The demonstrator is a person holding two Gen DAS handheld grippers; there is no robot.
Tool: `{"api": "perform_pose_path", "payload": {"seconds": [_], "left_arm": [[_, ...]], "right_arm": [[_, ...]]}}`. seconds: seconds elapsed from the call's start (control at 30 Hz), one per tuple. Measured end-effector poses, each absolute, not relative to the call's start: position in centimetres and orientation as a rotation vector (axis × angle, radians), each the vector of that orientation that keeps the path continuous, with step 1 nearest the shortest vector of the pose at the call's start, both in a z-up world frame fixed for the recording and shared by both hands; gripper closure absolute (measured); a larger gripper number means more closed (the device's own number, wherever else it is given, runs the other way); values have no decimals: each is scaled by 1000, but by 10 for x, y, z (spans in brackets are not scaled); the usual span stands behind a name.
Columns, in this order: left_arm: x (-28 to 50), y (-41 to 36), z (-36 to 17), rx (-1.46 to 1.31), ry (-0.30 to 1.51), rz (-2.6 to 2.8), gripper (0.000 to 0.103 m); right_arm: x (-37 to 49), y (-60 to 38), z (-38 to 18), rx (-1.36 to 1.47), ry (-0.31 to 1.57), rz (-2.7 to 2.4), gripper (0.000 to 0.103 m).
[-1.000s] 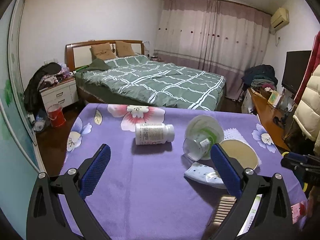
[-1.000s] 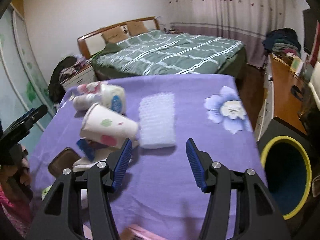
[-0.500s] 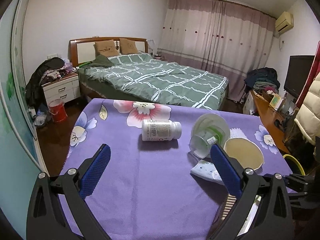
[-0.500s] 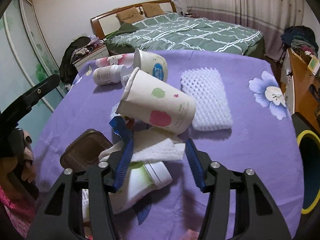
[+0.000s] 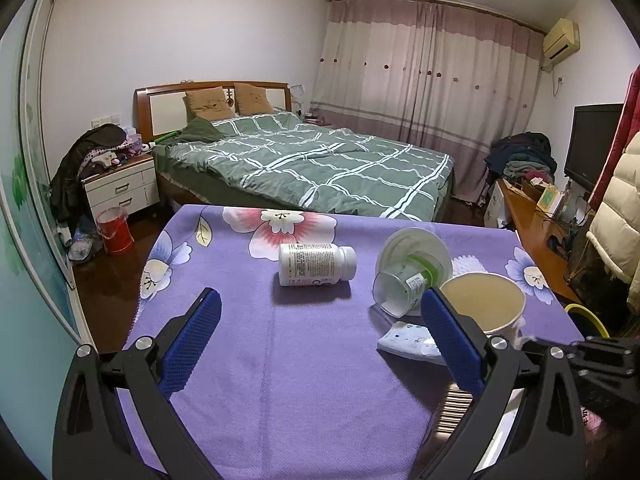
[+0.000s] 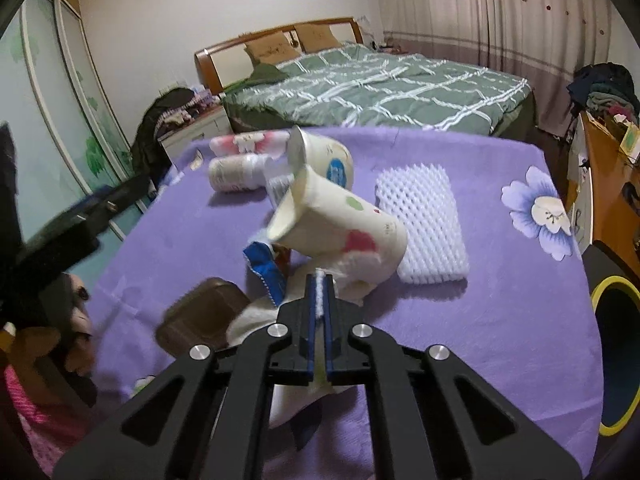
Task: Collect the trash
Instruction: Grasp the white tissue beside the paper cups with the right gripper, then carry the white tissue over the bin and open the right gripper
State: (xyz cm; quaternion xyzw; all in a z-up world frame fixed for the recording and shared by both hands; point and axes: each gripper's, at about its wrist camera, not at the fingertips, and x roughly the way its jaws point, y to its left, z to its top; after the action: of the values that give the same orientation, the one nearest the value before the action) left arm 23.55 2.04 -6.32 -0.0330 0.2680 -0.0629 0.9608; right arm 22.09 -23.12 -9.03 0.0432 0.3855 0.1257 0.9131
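My right gripper is shut, its jaws closing down on a crumpled white tissue pinched between the blue pads. The tissue lies under a tipped paper cup with coloured spots, next to a blue wrapper and a brown plastic box. My left gripper hangs open above the purple floral tablecloth with nothing between its fingers. Ahead of it lie a white pill bottle on its side and a clear lidded cup. The paper cup shows its open mouth there.
A white foam net sleeve lies right of the pile, and a white tub lies behind it. A dark bin with a yellow rim stands on the floor beyond the table's right edge. A bed stands behind the table.
My right gripper moved in toward the pile of trash and went from wide open to shut on the white tissue. My left gripper stayed open and hardly moved.
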Motion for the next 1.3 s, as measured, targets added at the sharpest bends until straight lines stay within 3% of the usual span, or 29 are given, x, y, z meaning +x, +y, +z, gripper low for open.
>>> {"api": "perform_pose_path", "payload": {"seconds": [1.3], "left_arm": [[232,16,-64,-60,542,-137,5]], "right_arm": [[175,-316,64,147,390,106,100]]}}
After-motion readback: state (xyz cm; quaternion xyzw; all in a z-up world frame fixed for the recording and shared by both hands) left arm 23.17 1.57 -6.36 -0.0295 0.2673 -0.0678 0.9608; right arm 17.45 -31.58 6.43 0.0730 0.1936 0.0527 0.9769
